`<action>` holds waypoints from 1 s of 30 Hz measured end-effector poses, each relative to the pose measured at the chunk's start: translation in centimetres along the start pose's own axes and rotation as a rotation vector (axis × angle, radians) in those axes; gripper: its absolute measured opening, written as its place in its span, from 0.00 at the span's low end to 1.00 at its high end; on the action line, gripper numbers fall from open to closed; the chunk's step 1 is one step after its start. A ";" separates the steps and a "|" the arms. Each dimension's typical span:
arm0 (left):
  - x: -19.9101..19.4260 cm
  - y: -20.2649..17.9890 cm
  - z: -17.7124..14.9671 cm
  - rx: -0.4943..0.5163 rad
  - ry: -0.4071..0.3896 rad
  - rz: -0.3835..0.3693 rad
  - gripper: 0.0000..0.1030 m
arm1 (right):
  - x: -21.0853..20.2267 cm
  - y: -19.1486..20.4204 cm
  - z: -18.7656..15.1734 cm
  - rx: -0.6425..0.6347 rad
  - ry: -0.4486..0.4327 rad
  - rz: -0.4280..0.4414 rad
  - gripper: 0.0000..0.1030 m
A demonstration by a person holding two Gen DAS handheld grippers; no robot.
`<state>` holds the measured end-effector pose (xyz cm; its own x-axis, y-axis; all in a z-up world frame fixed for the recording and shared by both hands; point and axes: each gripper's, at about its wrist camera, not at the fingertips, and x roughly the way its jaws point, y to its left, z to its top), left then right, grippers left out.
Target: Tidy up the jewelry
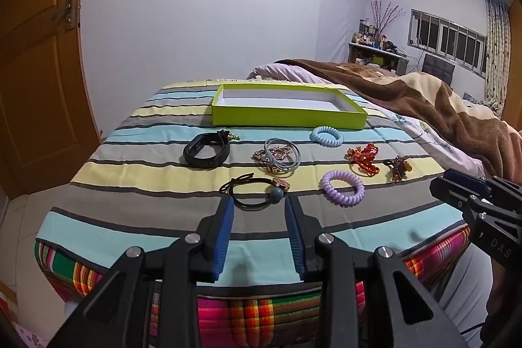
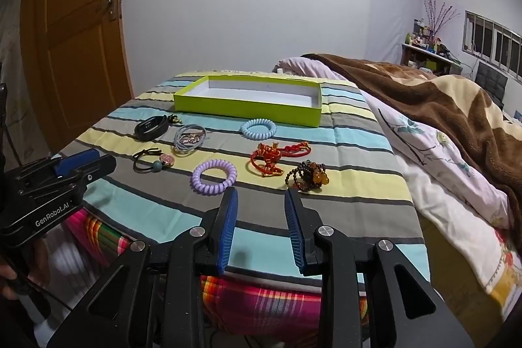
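Both tools are being held above the near edge of the striped cloth (image 1: 163,185) that is covering the bed — the left gripper (image 1: 259,201) with its blue pads spread apart and nothing between them, the right gripper (image 2: 261,194) likewise parted and empty. Just beyond the left gripper's tips, a black hair tie with a teal bead (image 1: 257,193) is lying near the front edge, with a purple coil hair tie (image 1: 342,187) to its right. In the right wrist view the purple coil is seen just ahead of the left finger, and a dark beaded bracelet with amber beads (image 2: 306,176) just ahead of the right finger, toward the cloth's right edge. Further in, a red knotted cord bracelet (image 2: 274,160) is resting beside the beaded one. In the middle row a black band (image 1: 205,149) is lying toward the left edge, with grey elastic ties tangled over a gold chain (image 1: 279,157) at the centre. Behind them a light blue coil hair tie (image 1: 326,136) is sitting just in front of the lime-green tray (image 1: 287,116), which is being shown open and white inside at the far edge of the cloth — no jewelry is lying in it. A brown blanket (image 2: 440,100) is heaped on the bed to the right.
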<state>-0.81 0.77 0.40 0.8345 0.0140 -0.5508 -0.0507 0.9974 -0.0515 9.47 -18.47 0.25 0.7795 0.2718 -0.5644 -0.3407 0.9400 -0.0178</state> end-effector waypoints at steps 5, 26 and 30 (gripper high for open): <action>0.0 -0.1 0.0 0.002 -0.001 0.003 0.33 | 0.0 0.0 0.0 0.000 0.000 0.000 0.30; -0.1 -0.2 -0.3 -0.002 -0.005 0.010 0.33 | 0.0 0.0 -0.1 0.000 0.002 -0.002 0.30; -0.3 -0.1 -0.3 -0.004 -0.008 0.012 0.33 | 0.0 0.0 -0.1 -0.002 0.000 -0.001 0.30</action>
<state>-1.21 0.60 0.34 0.8385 0.0266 -0.5443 -0.0630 0.9968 -0.0484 9.39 -18.47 0.22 0.7799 0.2704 -0.5645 -0.3405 0.9400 -0.0201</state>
